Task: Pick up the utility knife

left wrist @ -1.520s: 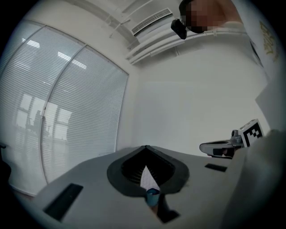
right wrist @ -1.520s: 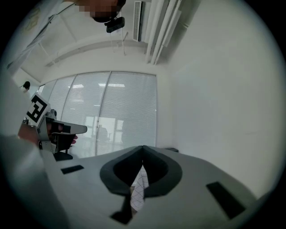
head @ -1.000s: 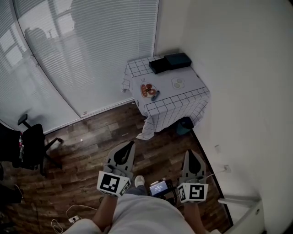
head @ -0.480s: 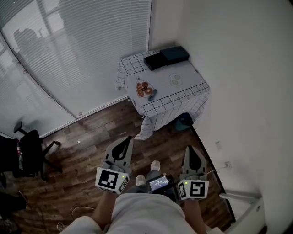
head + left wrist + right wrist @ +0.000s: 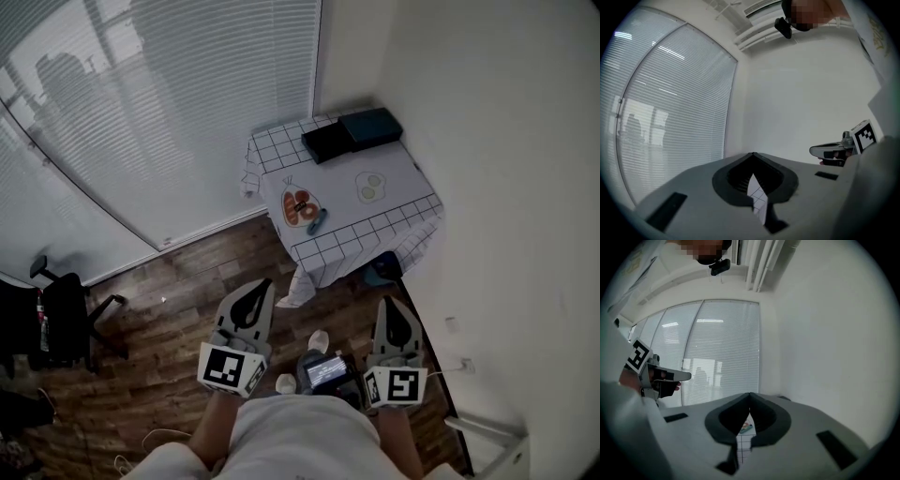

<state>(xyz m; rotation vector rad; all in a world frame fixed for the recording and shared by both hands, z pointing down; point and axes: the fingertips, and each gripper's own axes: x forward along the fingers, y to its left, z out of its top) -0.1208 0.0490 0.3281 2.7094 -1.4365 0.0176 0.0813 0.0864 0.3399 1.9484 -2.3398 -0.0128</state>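
The utility knife [image 5: 317,221], small and blue, lies on the checked tablecloth of a table [image 5: 375,220] in the room's corner, right beside a plate of food [image 5: 299,206]. Both grippers are held low in front of the person, well short of the table and over the wood floor. My left gripper [image 5: 253,287] is shut and holds nothing. My right gripper [image 5: 392,306] is also shut and holds nothing. In the right gripper view a teal sliver of the knife [image 5: 746,428] shows through the hollow behind the closed tips [image 5: 750,393]. The left gripper view shows only checked cloth [image 5: 758,199] under its tips [image 5: 753,154].
A black box [image 5: 328,141] and a dark blue box [image 5: 372,124] sit at the table's far edge, a small dish [image 5: 369,188] near the wall. A teal bin [image 5: 382,272] stands under the table. An office chair [image 5: 58,319] is at the left. Blinds and white walls enclose the corner.
The person has walked across the floor toward the table, which now sits slightly further right in view. Both grippers stay shut and level in front of the body.
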